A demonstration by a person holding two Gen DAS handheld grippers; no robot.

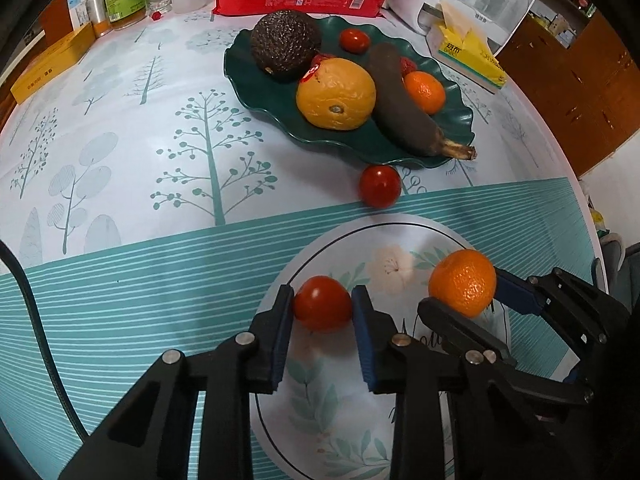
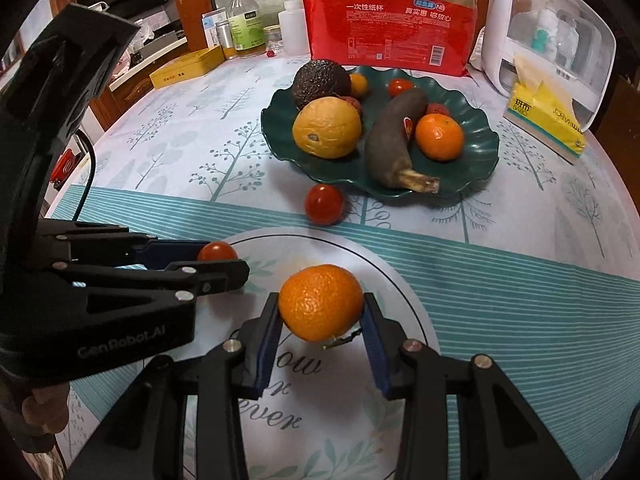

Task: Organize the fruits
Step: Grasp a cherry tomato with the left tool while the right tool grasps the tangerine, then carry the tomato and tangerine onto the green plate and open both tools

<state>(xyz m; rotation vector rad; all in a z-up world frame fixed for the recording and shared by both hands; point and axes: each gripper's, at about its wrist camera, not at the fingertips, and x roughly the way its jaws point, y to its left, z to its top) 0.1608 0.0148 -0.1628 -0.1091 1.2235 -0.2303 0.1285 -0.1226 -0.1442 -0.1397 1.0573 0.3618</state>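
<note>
My left gripper (image 1: 323, 308) is shut on a small red tomato (image 1: 322, 303), low over the tablecloth's round flower print. My right gripper (image 2: 321, 312) is shut on a mandarin (image 2: 320, 302) just to the right of it; the mandarin also shows in the left wrist view (image 1: 463, 282). The left gripper (image 2: 218, 258) and its tomato (image 2: 216, 251) show in the right wrist view. A dark green wavy plate (image 2: 476, 160) farther back holds an avocado (image 2: 320, 80), a large orange (image 2: 326, 127), a blackened banana (image 2: 390, 140), a mandarin (image 2: 439, 136) and small tomatoes. Another tomato (image 2: 324, 204) lies on the cloth in front of the plate.
A red pack of paper cups (image 2: 392, 32), a white appliance (image 2: 552, 28), a yellow tissue pack (image 2: 544, 116), bottles and jars (image 2: 244, 20) and a yellow box (image 2: 188, 66) stand along the back of the table.
</note>
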